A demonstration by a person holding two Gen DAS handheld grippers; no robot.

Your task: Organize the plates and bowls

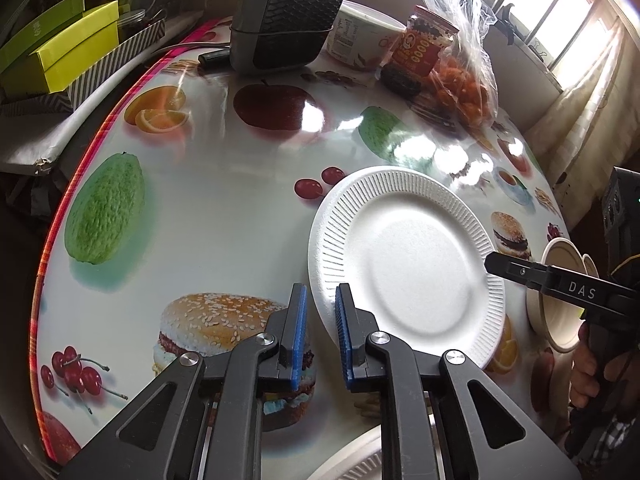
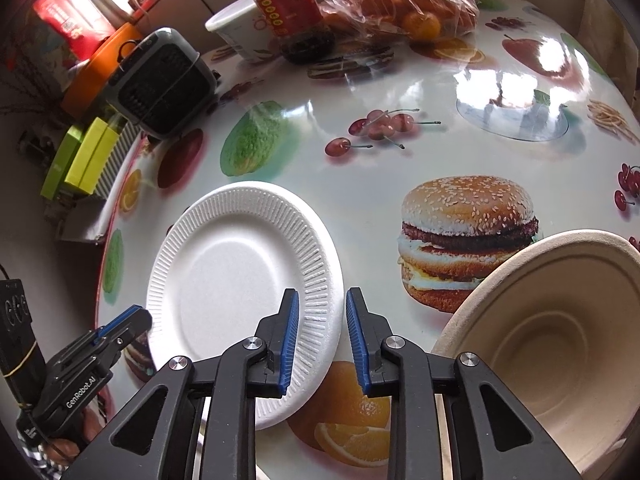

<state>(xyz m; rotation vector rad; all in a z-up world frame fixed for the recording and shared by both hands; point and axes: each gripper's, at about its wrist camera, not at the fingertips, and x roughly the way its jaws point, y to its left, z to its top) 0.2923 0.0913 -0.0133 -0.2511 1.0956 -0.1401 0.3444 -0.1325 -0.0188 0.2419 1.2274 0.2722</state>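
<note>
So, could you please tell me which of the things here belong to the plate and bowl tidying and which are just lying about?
For the job: white plate; second white plate, nearer the left camera; beige bowl.

Just lying about: grey fan; jar; bag of fruit; white tub; green boxes.

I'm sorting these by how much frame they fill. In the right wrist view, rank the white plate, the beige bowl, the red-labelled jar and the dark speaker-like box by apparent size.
1. White plate and beige bowl: alike; the bowl is cropped and nearer, so unranked.
2. Dark speaker-like box.
3. Red-labelled jar, farthest away.
</note>
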